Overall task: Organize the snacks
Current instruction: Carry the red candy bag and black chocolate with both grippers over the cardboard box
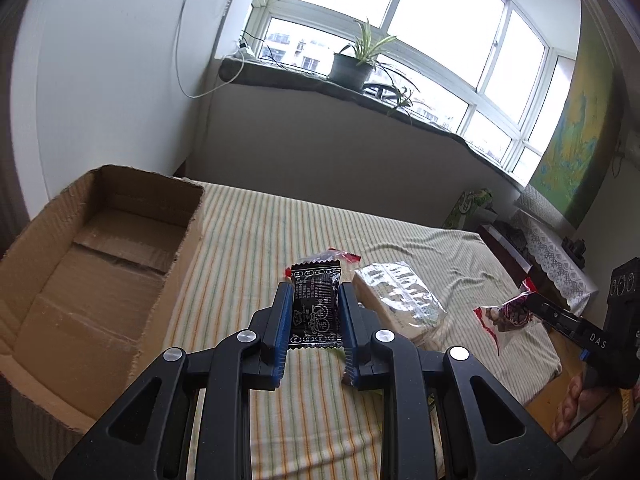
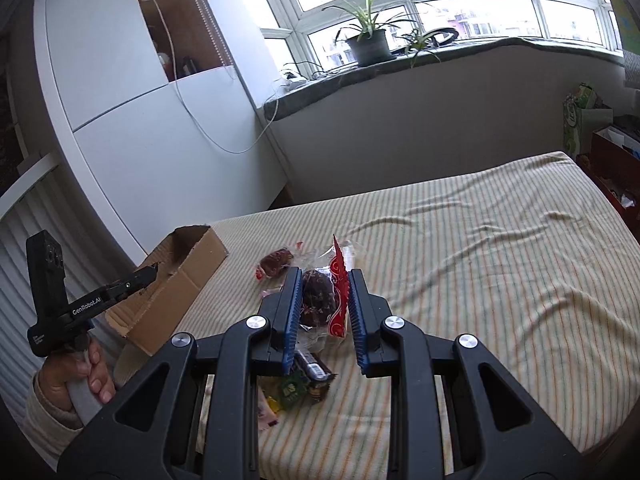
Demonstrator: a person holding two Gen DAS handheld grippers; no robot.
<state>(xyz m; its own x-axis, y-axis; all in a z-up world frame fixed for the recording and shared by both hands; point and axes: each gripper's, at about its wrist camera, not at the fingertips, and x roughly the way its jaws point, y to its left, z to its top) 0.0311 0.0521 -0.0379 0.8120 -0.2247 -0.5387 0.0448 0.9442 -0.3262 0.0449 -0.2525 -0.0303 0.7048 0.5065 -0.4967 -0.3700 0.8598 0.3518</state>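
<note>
I have a snack in each claw and the step in hand, as I judge it, is carrying both to the cardboard box [image 1: 100,264]. My left gripper [image 1: 314,300] is closed on a black sachet [image 1: 316,312], pinched across its width with the printed face towards the camera and its far edge poking beyond the fingertips. My right gripper [image 2: 324,292] is clamped on a clear packet with a red edge [image 2: 326,300], a dark round treat showing inside it. The box sits open on the striped bedsheet [image 1: 248,232], to the left of both hands, and what I can see of its floor holds nothing. To do this well I would bring the left claw over the box first, well inside the near wall, then lower before letting go so the light sachet doesn't flutter out. The right packet hangs slack and crinkly, so I'd hold my squeeze firm and cross clear above the clear wrapped block [image 1: 396,300] and the loose sweets [image 2: 296,388] lying on the sheet, without snagging them.
</note>
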